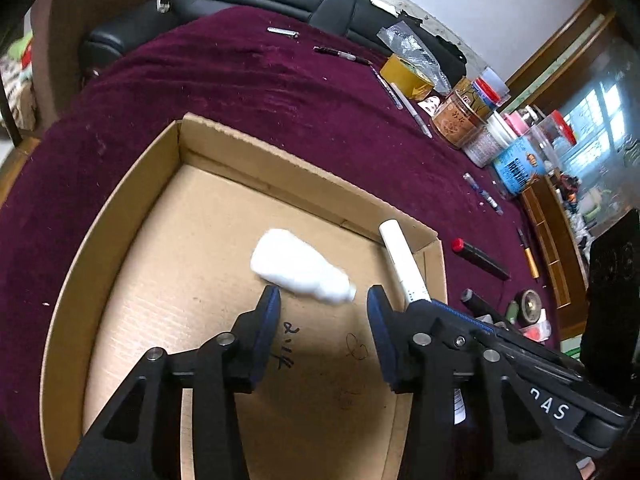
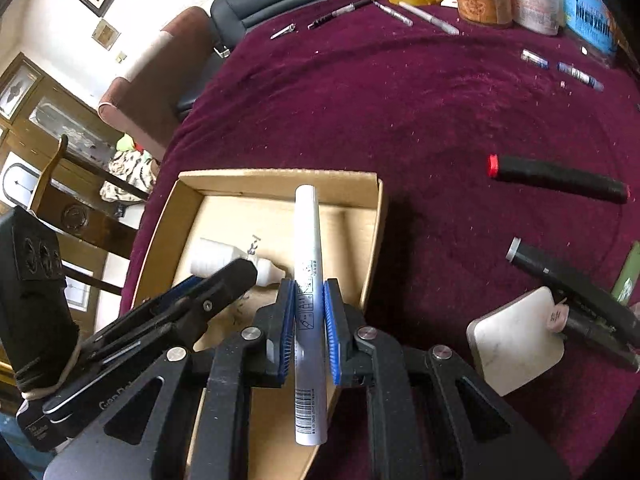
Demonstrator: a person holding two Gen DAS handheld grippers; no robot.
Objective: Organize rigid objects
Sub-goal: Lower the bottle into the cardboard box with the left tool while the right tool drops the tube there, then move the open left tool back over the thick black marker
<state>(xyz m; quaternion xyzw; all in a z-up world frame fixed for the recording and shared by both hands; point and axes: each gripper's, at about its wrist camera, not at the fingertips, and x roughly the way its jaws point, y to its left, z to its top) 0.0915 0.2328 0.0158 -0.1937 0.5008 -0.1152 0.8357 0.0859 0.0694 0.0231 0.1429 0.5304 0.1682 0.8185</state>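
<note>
A shallow cardboard box (image 1: pixel 120 216) (image 2: pixel 372 216) lies on the maroon tablecloth. A small white bottle (image 1: pixel 300 266) (image 2: pixel 218 258) lies on its side inside the box. My left gripper (image 1: pixel 323 300) is open and empty just above the box floor, right behind the bottle. My right gripper (image 2: pixel 309 300) is shut on a long white tube (image 2: pixel 307 240) and holds it over the right side of the box; the tube also shows in the left wrist view (image 1: pixel 402 258), leaning over the box's right corner.
On the cloth to the right lie a black marker with a red cap (image 2: pixel 556 178) (image 1: pixel 478 258), another black marker (image 2: pixel 560 276), a white square pad (image 2: pixel 516 344) and several pens (image 2: pixel 576 74). Jars, tape roll (image 1: pixel 406 76) and tins (image 1: pixel 460 118) stand along the far edge.
</note>
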